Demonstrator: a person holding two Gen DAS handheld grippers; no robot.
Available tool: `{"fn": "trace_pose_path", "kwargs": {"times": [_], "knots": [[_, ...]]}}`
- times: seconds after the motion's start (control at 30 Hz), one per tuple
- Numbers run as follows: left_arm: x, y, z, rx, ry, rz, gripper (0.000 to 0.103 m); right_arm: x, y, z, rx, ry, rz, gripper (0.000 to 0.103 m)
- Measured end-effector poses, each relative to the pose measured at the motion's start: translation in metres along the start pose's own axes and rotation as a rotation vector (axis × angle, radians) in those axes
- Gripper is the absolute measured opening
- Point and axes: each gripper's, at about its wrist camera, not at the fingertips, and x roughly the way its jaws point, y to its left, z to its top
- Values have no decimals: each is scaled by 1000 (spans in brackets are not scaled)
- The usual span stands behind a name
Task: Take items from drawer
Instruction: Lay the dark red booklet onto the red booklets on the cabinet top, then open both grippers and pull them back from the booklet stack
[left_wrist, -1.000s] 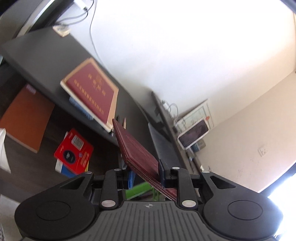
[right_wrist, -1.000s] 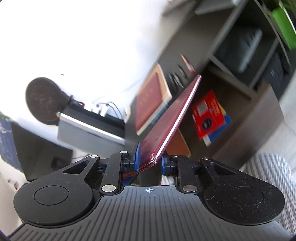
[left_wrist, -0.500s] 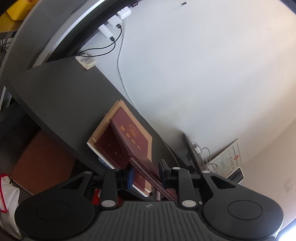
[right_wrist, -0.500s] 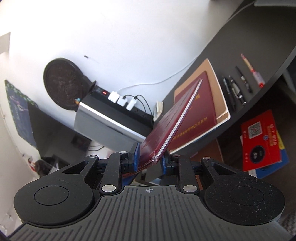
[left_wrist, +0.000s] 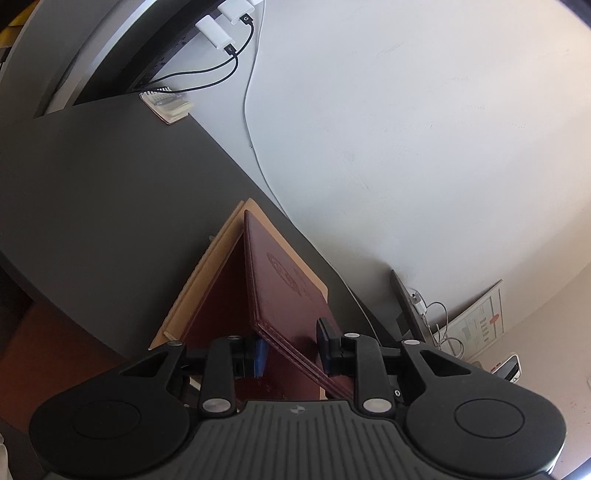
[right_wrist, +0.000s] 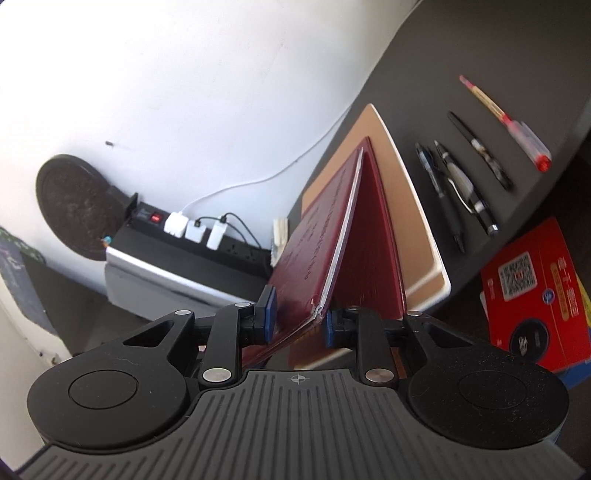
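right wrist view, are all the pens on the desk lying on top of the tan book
No, the pens lie on the bare dark desk, to the right of the tan book, apart from it.

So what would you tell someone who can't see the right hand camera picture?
The right gripper pinches a dark red book by its corner, tilted over another red book on a tan folder. Four pens lie beside them on the grey desk.

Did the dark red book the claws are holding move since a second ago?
Yes. The dark red book has come in over the grey desk, and its far edge now rests on the red book already lying there, beside the pens.
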Motion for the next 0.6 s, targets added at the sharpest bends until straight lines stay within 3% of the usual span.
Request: {"fn": "trace_pose_path", "kwargs": {"times": [0.1, 0.17, 0.23, 0.27, 0.3, 0.4, 0.6], "knots": [[3, 9, 0, -25, 19, 37, 32, 15, -1, 10, -2, -4, -17, 27], [-1, 16, 1, -43, 29, 66, 60, 21, -3, 15, 2, -2, -37, 31], [-14, 16, 2, -38, 19, 79, 69, 22, -7, 13, 28, 14, -60, 41], [-22, 13, 3, -16, 13, 91, 78, 21, -9, 10, 40, 25, -69, 51], [-31, 10, 3, 10, 5, 108, 82, 18, -10, 7, 52, 31, -72, 53], [-57, 6, -3, 76, -2, 166, 86, -1, -7, -5, 44, 45, -96, 56], [-95, 13, -38, 159, 73, 239, 87, -50, 12, -25, -84, 42, -173, 61]]}}
